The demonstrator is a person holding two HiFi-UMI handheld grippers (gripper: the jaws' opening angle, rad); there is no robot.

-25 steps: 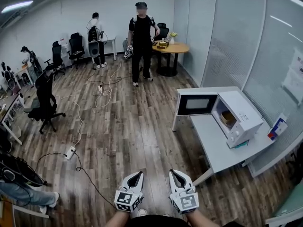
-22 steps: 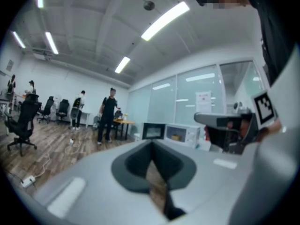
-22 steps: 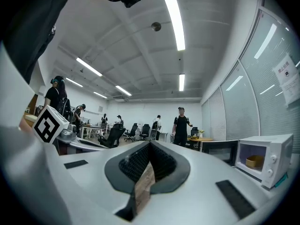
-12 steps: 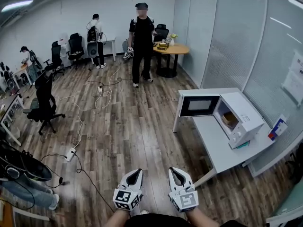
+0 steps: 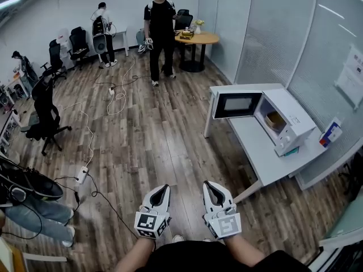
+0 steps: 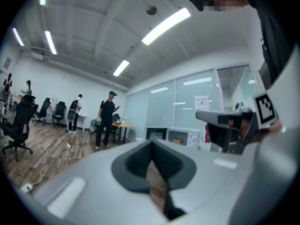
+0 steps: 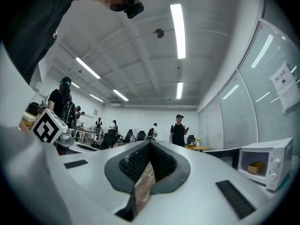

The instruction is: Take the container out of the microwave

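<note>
Jaws of the grey-and-white left tool (image 5: 164,188) stand pressed together at the tips, with nothing caught between them. The matching right tool (image 5: 207,185) beside it is likewise closed and empty; through the slit lower down its pads only the brown wooden plank floor (image 5: 159,146) shows. Both tools are held low in front of the person, side by side and roughly level, over bare floor. The task's thing, a small tan container (image 5: 276,120), sits inside the cavity of a boxy white microwave (image 5: 295,120), whose dark-glass door (image 5: 237,105) is swung wide open at the far side. The microwave stands on a long white tabletop (image 5: 255,152) against the frosted partition wall. From the tools the container lies ahead and off to the right, well apart, so the right tool is the nearer one. The cavity's mouth appears to face out across the tabletop's edge, so the reach will probably go in from that side. The container is too small here to tell its long axis.
</note>
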